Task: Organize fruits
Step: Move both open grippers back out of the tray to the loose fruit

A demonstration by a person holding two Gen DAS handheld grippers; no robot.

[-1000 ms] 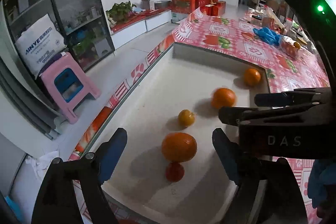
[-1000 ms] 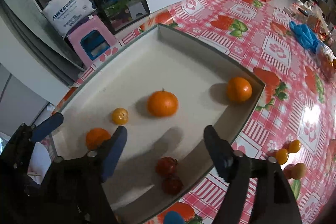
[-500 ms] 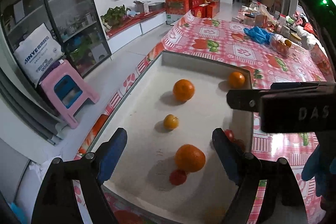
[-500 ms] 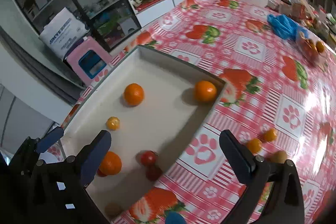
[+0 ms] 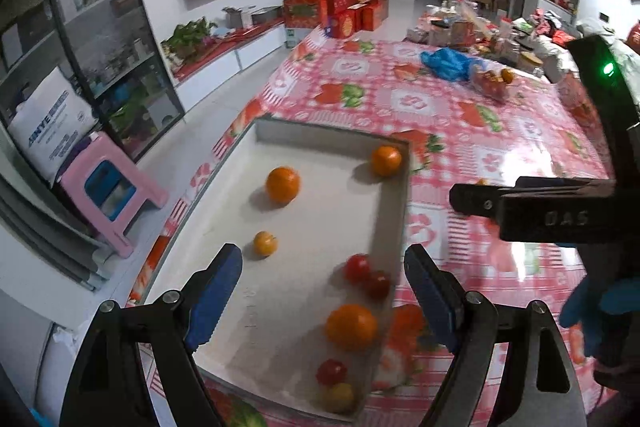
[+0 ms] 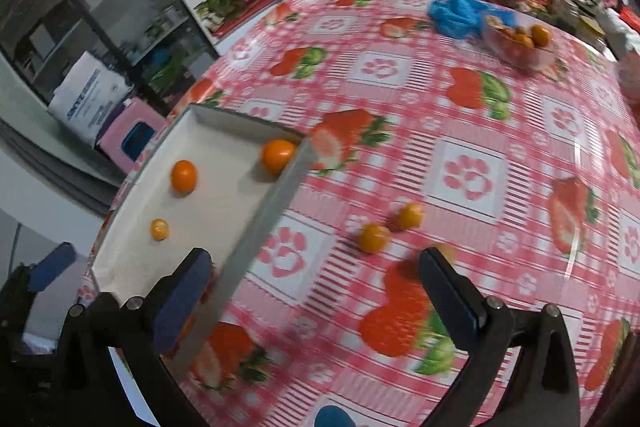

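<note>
Gaping wide and empty, the right claw [image 6: 316,289] hung beside the tray [image 6: 276,203], near two small oranges [image 6: 374,237] on the tabletop [image 6: 472,115]; only the left claw's [image 5: 322,291] view, likewise open and empty, showed tomatoes [image 5: 358,267] inside the tray.

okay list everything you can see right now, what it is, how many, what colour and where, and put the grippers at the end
tray: one, grey-white, at the table's near edge.
oranges: three, orange, in the tray; one in the far corner, one mid-tray, one near its right wall.
small yellow-orange fruit: two in the tray, one mid-left, one at the near end.
small tomatoes: three, red, in the tray along its right wall.
loose small fruit: two clear, orange, on the cloth right of the tray; a third is too blurred to call.
tablecloth: one, red and white check.
blue bag: one, far side of the table.
pink stool: one, on the floor.
left gripper: open, empty, above the tray.
right gripper: open, empty, above the cloth.
</note>
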